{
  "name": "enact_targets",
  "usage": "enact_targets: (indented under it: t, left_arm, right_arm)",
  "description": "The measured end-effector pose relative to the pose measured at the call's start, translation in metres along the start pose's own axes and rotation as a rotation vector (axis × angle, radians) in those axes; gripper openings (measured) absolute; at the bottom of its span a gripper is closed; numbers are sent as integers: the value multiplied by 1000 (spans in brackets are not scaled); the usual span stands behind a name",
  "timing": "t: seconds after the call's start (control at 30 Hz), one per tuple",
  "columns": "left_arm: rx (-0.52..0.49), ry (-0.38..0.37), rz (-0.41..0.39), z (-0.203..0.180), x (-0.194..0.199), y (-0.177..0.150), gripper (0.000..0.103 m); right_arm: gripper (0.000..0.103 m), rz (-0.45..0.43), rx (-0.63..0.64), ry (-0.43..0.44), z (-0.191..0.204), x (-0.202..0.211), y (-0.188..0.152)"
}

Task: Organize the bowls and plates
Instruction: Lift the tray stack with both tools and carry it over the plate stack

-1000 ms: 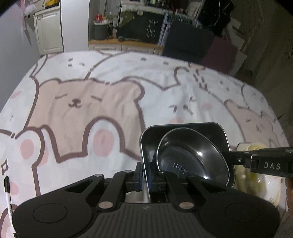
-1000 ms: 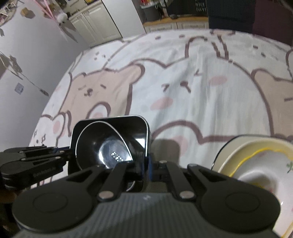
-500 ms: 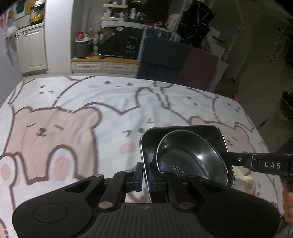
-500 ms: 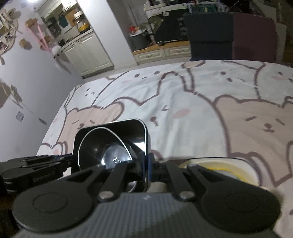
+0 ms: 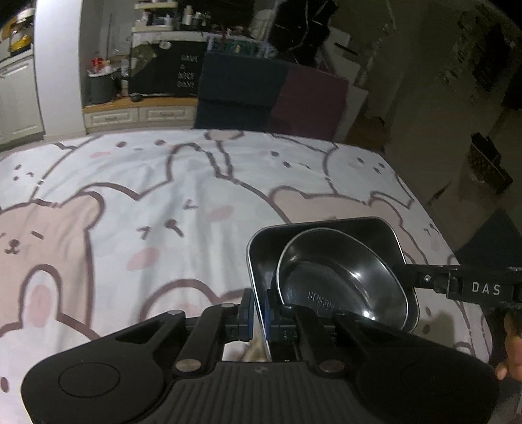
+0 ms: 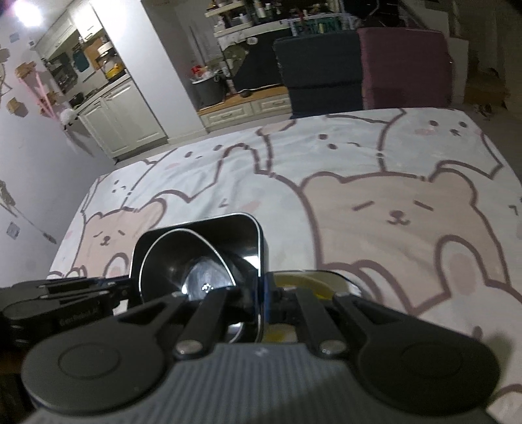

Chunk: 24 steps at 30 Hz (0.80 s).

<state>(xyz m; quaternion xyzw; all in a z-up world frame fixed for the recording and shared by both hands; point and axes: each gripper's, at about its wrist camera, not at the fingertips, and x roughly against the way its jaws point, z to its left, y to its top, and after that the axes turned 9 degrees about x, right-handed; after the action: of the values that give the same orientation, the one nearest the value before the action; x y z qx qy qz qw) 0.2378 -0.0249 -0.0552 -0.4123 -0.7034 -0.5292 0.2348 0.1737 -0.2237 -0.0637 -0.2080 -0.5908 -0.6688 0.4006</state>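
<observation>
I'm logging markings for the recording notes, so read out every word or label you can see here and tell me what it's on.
"DAS": white letters on the black right tool, seen from the left wrist.
Stamped text on the round steel bowl inside the square steel tray: not fully readable.
White lettering on the dark cabinet front: blurred.
Faint print on the left tool body: unreadable.

Dim room – one glaring lamp upper left, fisheye-bent edges.

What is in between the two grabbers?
The square metal tray, with a round metal bowl inside. The left gripper pinches one wall and the right gripper the opposite wall. Both wrist views show it.
</observation>
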Motion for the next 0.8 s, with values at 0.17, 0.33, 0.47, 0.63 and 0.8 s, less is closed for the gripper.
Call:
enact_targets:
  t: [0.17,0.33,0.47,0.63,0.8]
  left_arm:
    - [22,-26,70,-7,-15,-11,6]
    - [1,-18,105,-16,-24,-18,6]
    - [-24,-5,129,-21,-29,-23,6]
    - [-31,5,143,-22,-31,-25,7]
    - [-38,7,156,-22,-33,-28,7]
  right_arm:
    - [4,27,-11,-23,-14,6,-14]
    - [4,60,-5,-36,-22,7,-25]
    - [4,87,-12,-37,-26,8,-31]
    - [4,123,-15,-30,-29,3,-37]
    - [5,148,-3,-27,-29,-3,-40]
